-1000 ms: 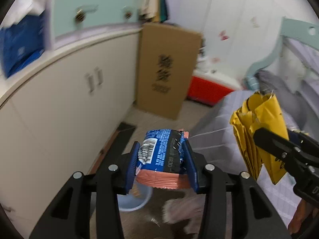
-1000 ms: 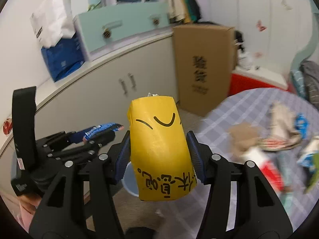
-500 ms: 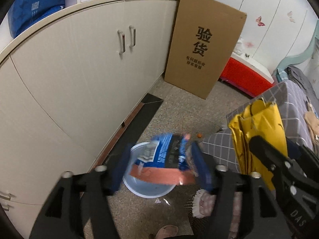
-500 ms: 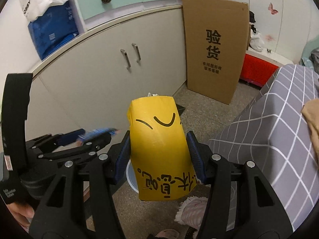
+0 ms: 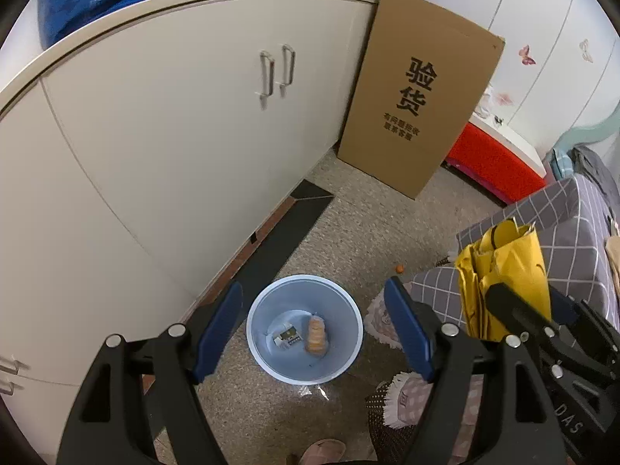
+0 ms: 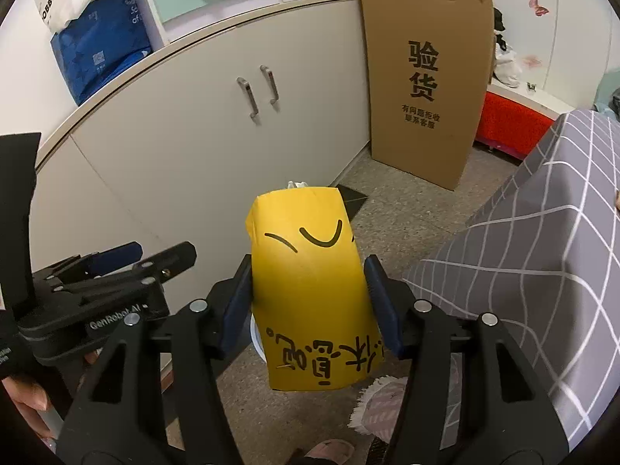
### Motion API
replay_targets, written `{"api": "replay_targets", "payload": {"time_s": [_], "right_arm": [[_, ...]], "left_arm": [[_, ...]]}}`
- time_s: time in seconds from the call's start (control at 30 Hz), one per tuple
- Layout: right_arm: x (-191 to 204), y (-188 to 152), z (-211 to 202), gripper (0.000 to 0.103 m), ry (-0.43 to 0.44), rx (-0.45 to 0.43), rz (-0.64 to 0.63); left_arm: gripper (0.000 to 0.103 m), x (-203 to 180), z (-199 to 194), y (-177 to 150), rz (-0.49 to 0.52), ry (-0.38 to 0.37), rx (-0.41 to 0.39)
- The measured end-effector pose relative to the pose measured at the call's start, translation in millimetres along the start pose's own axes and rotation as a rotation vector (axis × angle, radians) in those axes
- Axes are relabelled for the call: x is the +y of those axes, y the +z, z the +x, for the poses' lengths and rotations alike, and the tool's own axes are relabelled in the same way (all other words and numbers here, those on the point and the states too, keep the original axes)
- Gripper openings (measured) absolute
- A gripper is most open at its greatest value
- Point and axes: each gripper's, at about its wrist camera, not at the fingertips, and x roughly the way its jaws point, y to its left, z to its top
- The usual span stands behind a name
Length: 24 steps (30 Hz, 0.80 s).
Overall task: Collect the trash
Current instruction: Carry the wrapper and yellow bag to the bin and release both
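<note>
Blue-padded left gripper [image 5: 313,323], jaws opening and empty, hangs over a pale blue bin [image 5: 350,348] at lower centre; right gripper [image 6: 308,306] clamps a yellow paper bag [image 6: 310,290].

Open floor around the bin [image 5: 271,356]; cabinet [image 5: 174,135] left, table [image 5: 573,240] right.

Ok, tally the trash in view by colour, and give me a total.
Orange packet in the blue bin: 1
White-and-dark pack in the bin: 1
Yellow paper bag in the right gripper: 1
Total: 3
</note>
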Motion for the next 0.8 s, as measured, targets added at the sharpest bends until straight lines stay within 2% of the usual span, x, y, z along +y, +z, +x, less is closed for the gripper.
{"api": "replay_targets", "payload": {"time_s": [0.27, 0.33, 0.4, 0.5, 0.63, 0.8], "right_arm": [[13, 6, 9, 0.058, 0.028, 0.004, -0.007], [16, 10, 12, 0.064, 0.054, -0.003, -0.004], [21, 15, 17, 0.08, 0.073, -0.011, 0.001], [26, 18, 23, 0.086, 0.079, -0.023, 0.008], [27, 16, 19, 0.087, 0.084, -0.032, 0.009], [21, 13, -5, 0.088, 0.039, -0.059, 0.006]], "left_arm": [[0.074, 27, -8, 1, -0.085, 0.043, -0.023], [0.074, 34, -10, 2, -0.108, 0.063, -0.031], [0.074, 42, -13, 3, -0.124, 0.093, -0.041], [0.074, 50, -18, 3, -0.142, 0.117, -0.044], [0.074, 52, -27, 5, -0.144, 0.123, -0.059], [0.075, 39, -46, 3, -0.119, 0.097, -0.09]]}}
